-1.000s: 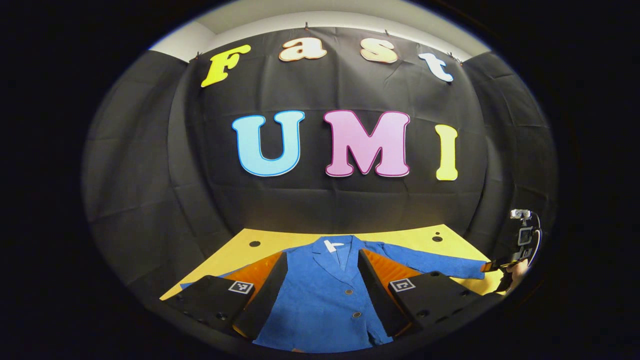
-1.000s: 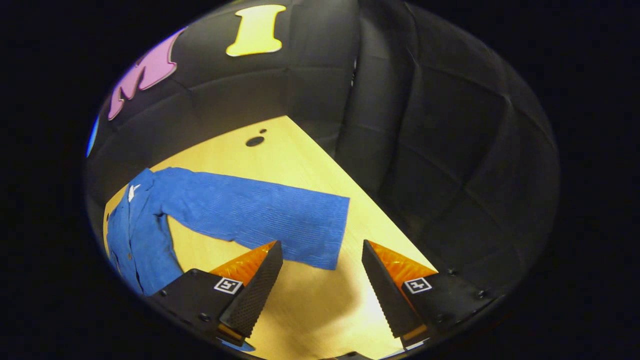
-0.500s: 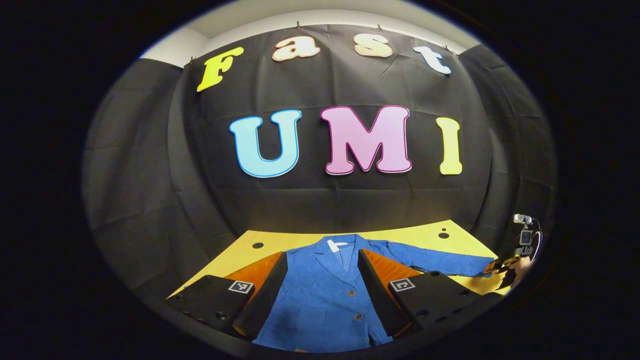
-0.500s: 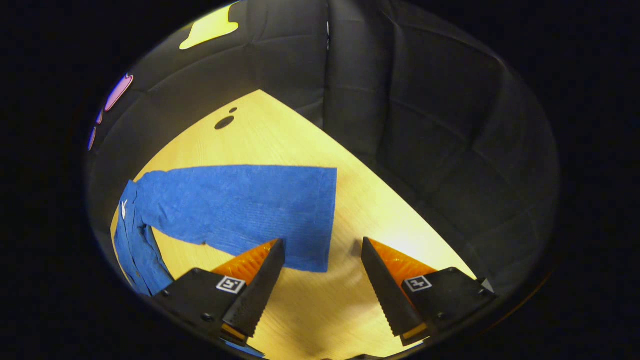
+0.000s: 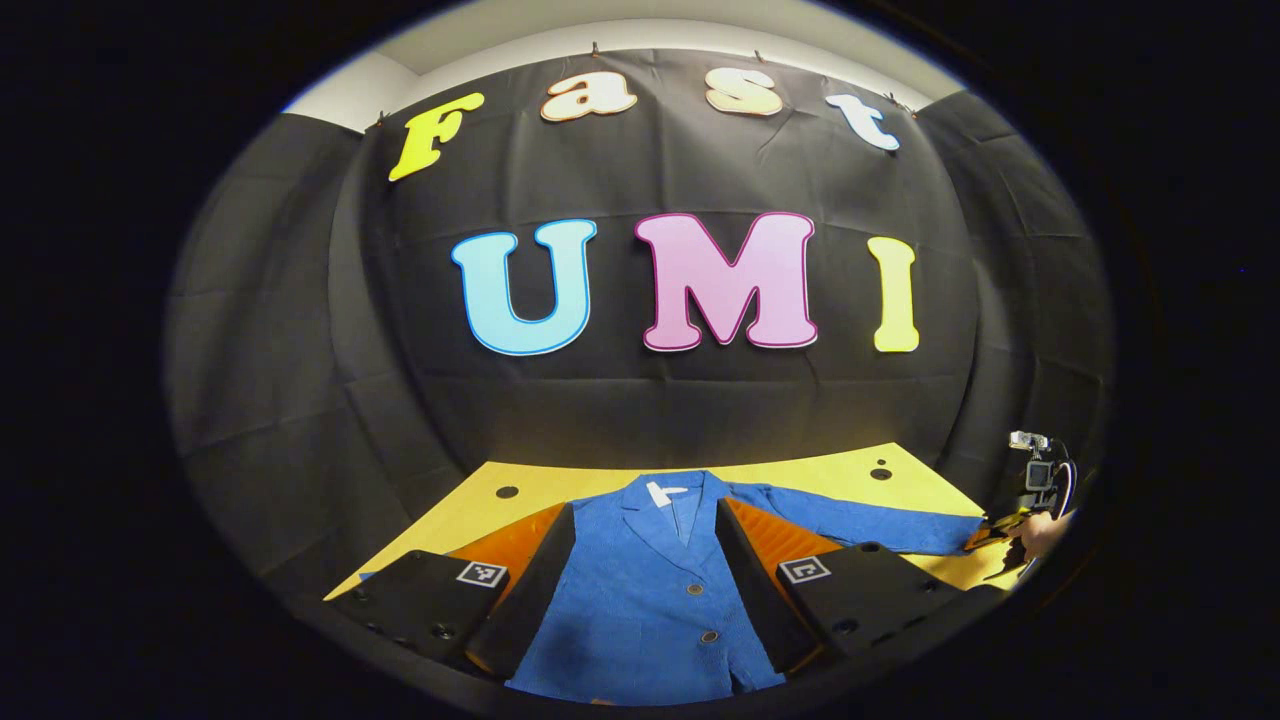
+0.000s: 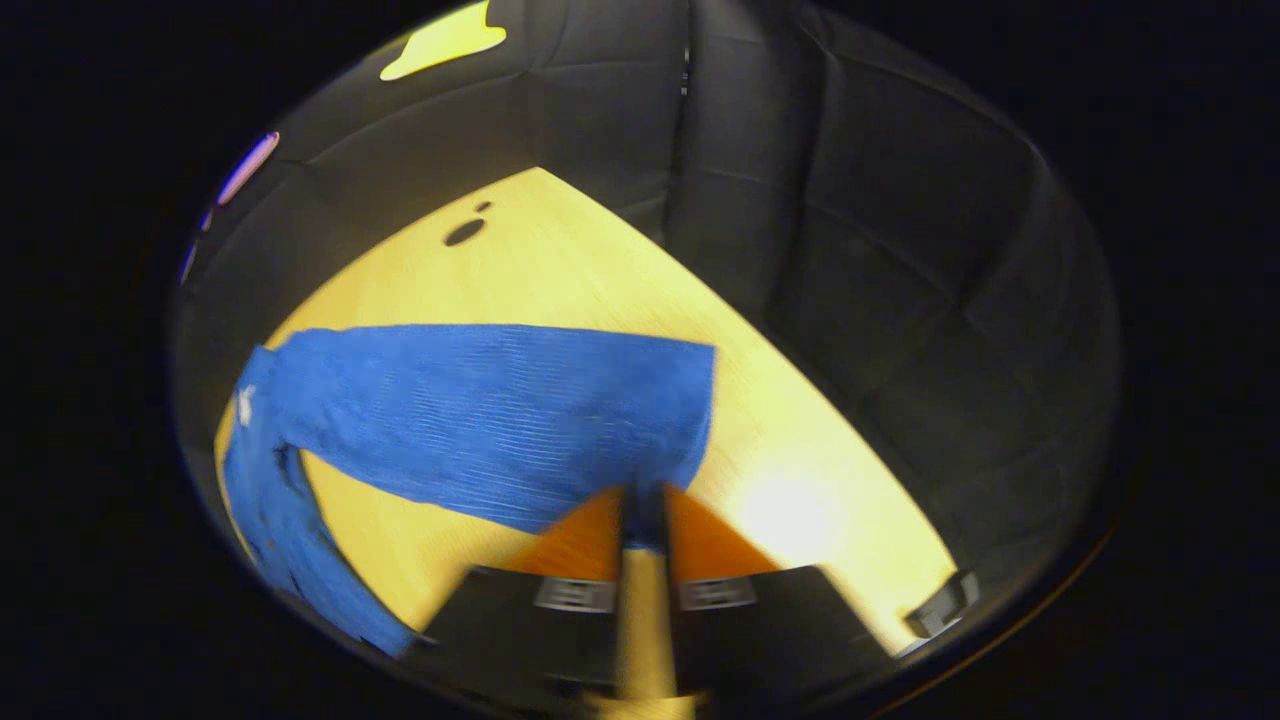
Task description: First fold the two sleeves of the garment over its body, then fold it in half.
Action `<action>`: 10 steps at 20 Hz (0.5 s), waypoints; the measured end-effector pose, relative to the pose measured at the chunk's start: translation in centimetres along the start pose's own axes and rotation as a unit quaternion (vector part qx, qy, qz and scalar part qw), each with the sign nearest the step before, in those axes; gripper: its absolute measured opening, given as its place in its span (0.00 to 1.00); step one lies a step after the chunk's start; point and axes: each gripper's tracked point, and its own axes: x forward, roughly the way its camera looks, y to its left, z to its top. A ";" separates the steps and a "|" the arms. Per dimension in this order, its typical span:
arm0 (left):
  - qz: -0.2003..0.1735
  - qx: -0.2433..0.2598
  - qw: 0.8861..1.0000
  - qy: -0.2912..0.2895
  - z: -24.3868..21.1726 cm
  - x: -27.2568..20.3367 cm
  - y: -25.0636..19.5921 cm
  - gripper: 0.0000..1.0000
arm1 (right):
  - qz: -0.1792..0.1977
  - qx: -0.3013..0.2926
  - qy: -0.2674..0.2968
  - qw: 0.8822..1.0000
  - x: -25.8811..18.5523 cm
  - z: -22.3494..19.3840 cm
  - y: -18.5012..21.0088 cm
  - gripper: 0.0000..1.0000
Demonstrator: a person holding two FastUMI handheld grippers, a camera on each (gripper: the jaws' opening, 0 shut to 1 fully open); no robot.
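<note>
Table [image 5: 800, 470]: we see a yellow top carrying everything.
Garment [image 5: 640, 590]: blue jacket, spread flat, face up, sleeves out sideways.
Right sleeve [image 6: 480, 410]: lies flat on the table.
Left claw [image 5: 640, 570]: hovers over the jacket's body, fingers wide apart, gripping nothing.
Right claw [image 6: 643, 520]: we see it pinched on the sleeve's cuff edge.

Apart from the wall lettering, nothing here can be read. The left gripper [image 5: 640, 580] carries two small square black-and-white coded markers [image 5: 482, 574], patterns rather than words. The right gripper [image 6: 643, 530] has the same kind of markers, blurred. A small white tag [image 5: 662, 492] sits inside the collar of the blue jacket [image 5: 650, 600], too small to make out.
</note>
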 end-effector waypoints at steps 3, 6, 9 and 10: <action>0.008 -0.007 1.000 0.008 -0.6 0.0 0.7 0.81 | 0.030 0.005 0.003 1.000 -0.1 0.0 1.1 0.02; 0.011 -0.012 1.000 0.015 -0.7 0.0 1.2 0.81 | 0.059 0.008 0.006 0.998 -0.6 0.1 2.1 0.02; 0.016 -0.013 1.000 0.013 -0.9 -0.2 1.6 0.81 | 0.068 0.028 -0.033 0.997 -2.0 2.6 3.6 0.02; 0.018 -0.014 1.000 0.013 -0.9 -0.2 1.8 0.81 | 0.068 0.024 -0.042 0.996 -2.5 3.3 3.9 0.02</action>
